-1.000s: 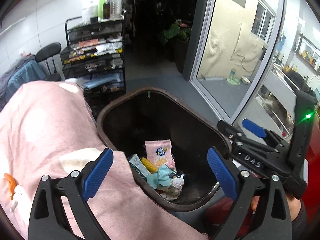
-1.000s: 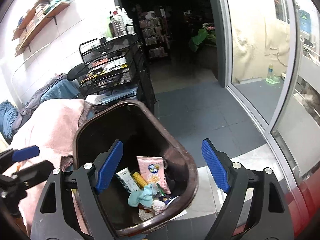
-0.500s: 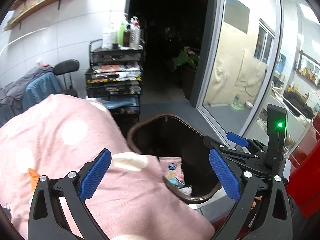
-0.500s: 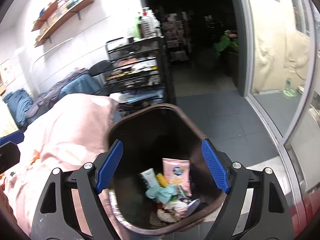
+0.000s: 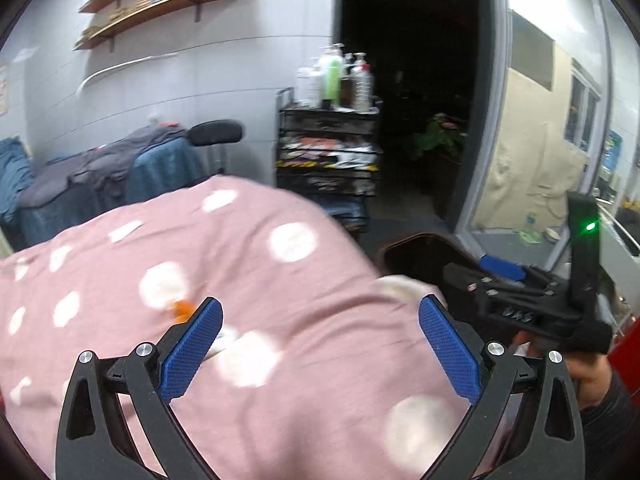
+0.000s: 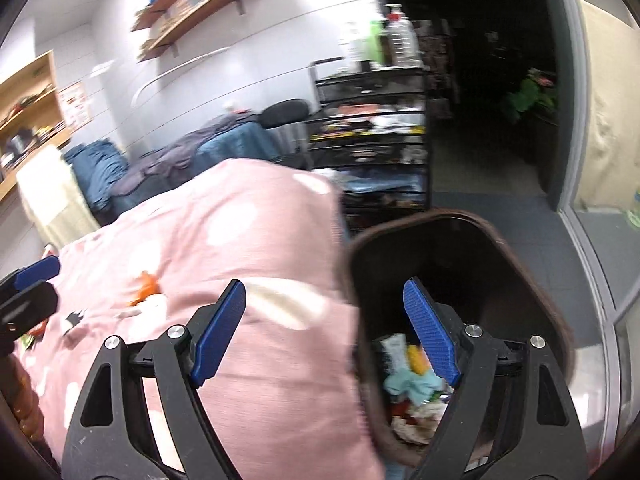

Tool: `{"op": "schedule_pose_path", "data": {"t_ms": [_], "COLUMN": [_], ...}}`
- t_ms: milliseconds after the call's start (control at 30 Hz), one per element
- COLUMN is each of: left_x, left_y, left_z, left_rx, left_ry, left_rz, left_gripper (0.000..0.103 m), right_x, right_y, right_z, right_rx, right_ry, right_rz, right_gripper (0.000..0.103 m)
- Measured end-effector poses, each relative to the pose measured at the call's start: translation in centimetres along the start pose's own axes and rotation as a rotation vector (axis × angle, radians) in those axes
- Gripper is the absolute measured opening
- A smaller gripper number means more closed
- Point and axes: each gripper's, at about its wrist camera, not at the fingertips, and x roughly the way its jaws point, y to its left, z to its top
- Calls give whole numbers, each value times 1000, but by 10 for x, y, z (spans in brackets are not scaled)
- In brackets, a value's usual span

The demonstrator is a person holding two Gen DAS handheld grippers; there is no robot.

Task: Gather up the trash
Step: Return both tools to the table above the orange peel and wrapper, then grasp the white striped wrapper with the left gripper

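Observation:
A dark brown trash bin [image 6: 528,280] stands on the floor beside a bed; several wrappers and crumpled papers [image 6: 412,384] lie at its bottom. My right gripper [image 6: 324,328] is open and empty, straddling the bin's left rim and the edge of the pink spotted blanket [image 6: 240,232]. My left gripper [image 5: 320,340] is open and empty over the same blanket [image 5: 200,260]. From the left wrist the bin [image 5: 416,248] peeks out behind the blanket, and the right gripper's body [image 5: 532,304] is at the right, held by a hand [image 5: 588,376]. The left gripper's blue fingertip [image 6: 38,272] shows at the right wrist view's left edge.
A black wire rack [image 5: 328,160] with bottles on top stands by a dark doorway [image 5: 412,80]. A chair draped with blue and grey clothes [image 5: 120,168] sits behind the bed. Wall shelves [image 5: 160,4] hang above. A glass door [image 5: 540,140] is at the right. Small scraps [image 6: 148,284] lie on the blanket.
Both grippers drew back and up from over the bin toward the bed. The blanket now fills the lower part of both views and the bin has slid to the right. Jaws stayed open.

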Motion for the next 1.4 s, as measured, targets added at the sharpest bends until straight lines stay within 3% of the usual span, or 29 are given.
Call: {"op": "schedule_pose_path", "data": {"t_ms": [300,500,633,767,1100,1200,1333,1400], "left_x": [-8,4,20,50,118,128,130,123], "left_y": [82,127,138,137,121,114,106,106], "left_z": [-30,-44,-42,-41,-43,-40,-42,-42], "left_rx": [-84,-177,-190,-144,-40,-21,-7,-13], "left_ry": [92,144,185,264,437,463,472,449], "left_rz": [116,123,73,94,57,27,-9,-10], "left_gripper": [97,97,97,82,64,49,20,17], "right_x": [9,17,17,18,23,25,25,24], "right_y": [70,109,124,133,127,124,124,123], "right_z": [-2,-7,-14,-20,-23,-25,-27,-28], "right_rx": [-108,-163,-180,-195,-190,-177,-171,-172], "right_ry": [32,75,105,122,149,163,170,169], "right_rz": [142,205,220,226,214,215,223,226], "right_gripper": [81,85,85,85,85,85,85,85]}}
